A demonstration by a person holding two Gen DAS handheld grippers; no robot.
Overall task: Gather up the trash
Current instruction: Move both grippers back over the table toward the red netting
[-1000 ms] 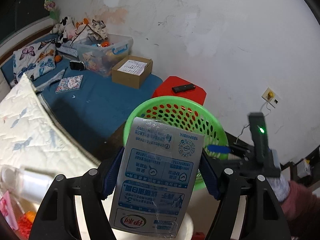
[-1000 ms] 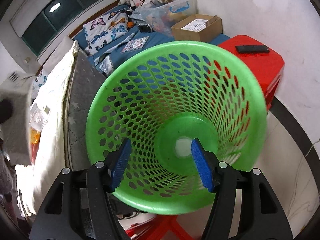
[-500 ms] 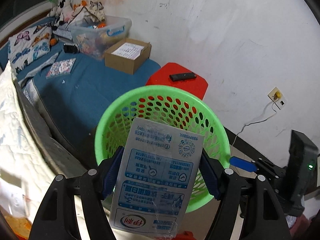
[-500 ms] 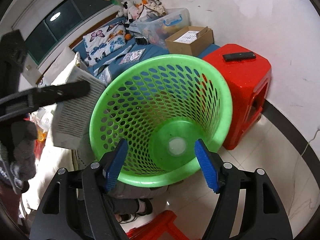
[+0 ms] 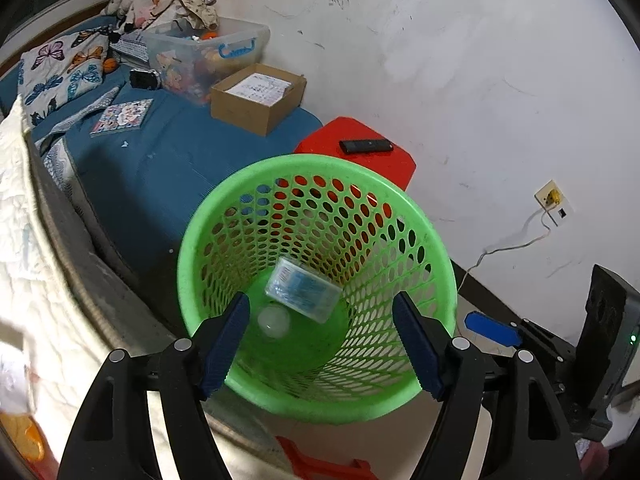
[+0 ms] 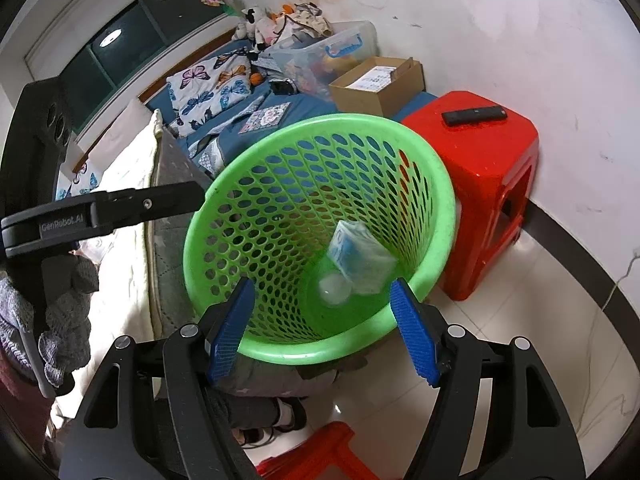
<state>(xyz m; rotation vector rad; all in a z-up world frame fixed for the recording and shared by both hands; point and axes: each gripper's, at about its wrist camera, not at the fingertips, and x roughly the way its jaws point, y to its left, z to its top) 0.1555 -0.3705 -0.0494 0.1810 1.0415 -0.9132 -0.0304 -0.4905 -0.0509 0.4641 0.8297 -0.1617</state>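
Observation:
A green perforated basket [image 5: 192, 236] stands beside the bed, its mouth facing both cameras. Inside it, tilted against the wall near the base, lies a blue-and-white drink carton [image 5: 304, 290], also visible in the right wrist view [image 6: 360, 258]. A pale round patch [image 5: 274, 320] shows at the basket's base. My left gripper [image 5: 324, 340] hangs open above the near rim with nothing between its fingers. My right gripper [image 6: 322, 328] is open too, over the basket's [image 6: 440, 184] near rim and empty. One left finger [image 6: 120, 208] reaches in from the left in the right wrist view.
A red stool [image 6: 480, 152] with a black remote [image 6: 474, 115] stands against the white wall behind the basket. The blue bed [image 5: 160, 168] holds a cardboard box [image 5: 256, 98] and a clear bin. A white quilt [image 5: 24, 248] lies left. Grey-trousered legs [image 6: 280, 372] are under the basket.
The carton has left my left gripper and now lies in the basket. The left gripper came down over the basket. The right gripper drew back from the basket and its jaws widened slightly.

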